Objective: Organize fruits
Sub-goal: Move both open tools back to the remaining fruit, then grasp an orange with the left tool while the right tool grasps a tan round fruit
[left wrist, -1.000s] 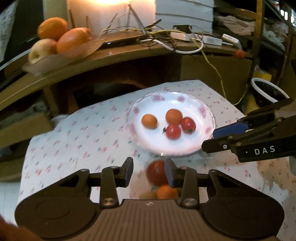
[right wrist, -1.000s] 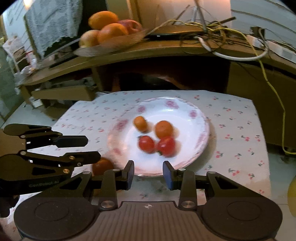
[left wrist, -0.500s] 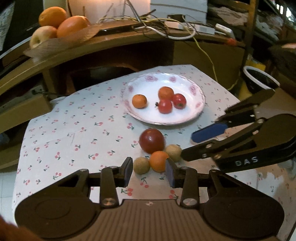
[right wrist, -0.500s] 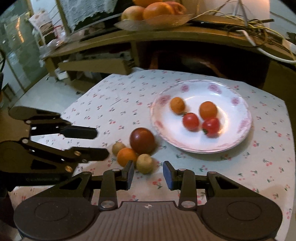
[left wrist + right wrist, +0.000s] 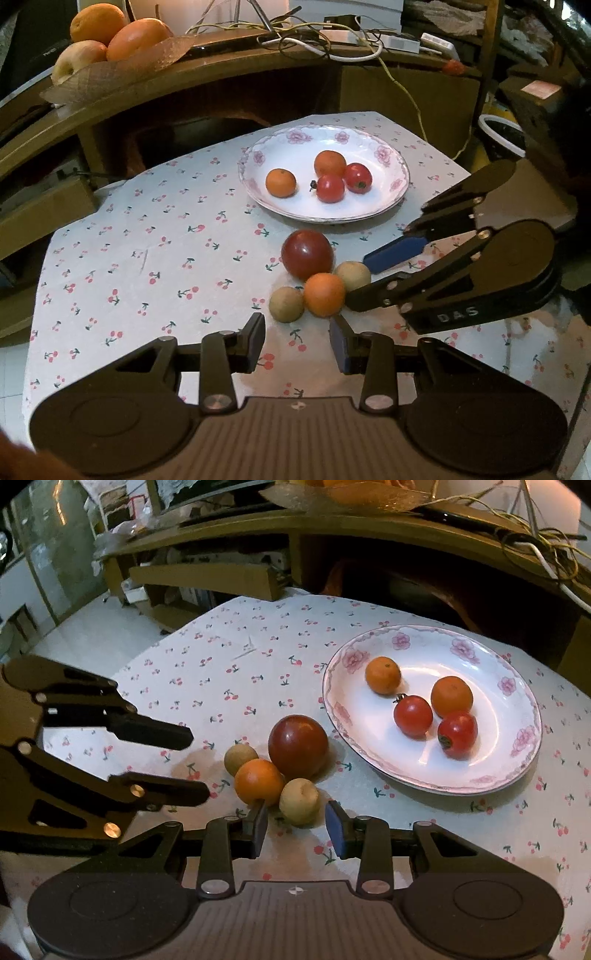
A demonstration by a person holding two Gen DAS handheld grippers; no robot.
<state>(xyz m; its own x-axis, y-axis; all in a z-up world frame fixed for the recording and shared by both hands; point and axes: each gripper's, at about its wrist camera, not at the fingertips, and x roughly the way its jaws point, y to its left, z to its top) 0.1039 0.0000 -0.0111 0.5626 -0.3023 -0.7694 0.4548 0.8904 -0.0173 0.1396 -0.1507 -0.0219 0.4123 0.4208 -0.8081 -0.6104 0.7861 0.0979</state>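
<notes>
A white flowered plate (image 5: 388, 206) (image 5: 480, 786) on the cherry-print tablecloth holds two small oranges and two red tomatoes. In front of it lies a cluster: a large dark red fruit (image 5: 307, 254) (image 5: 298, 746), a small orange (image 5: 324, 294) (image 5: 259, 781) and two tan round fruits (image 5: 286, 304) (image 5: 299, 801). My left gripper (image 5: 297, 342) is open and empty, just short of the cluster. My right gripper (image 5: 296, 827) is open and empty, its jaws close in front of the nearer tan fruit. Each gripper shows in the other's view.
A wooden desk (image 5: 221, 70) behind the table carries a bowl of large oranges and an apple (image 5: 110, 37) and tangled cables (image 5: 332, 40). A white bucket rim (image 5: 502, 129) stands on the floor to the right. The table's edges drop off at left and right.
Both grippers have pulled back from the plate toward the table's near side, so the fruit cluster now lies ahead of the fingers. The right gripper has shifted toward the cluster. The fruits have not moved.
</notes>
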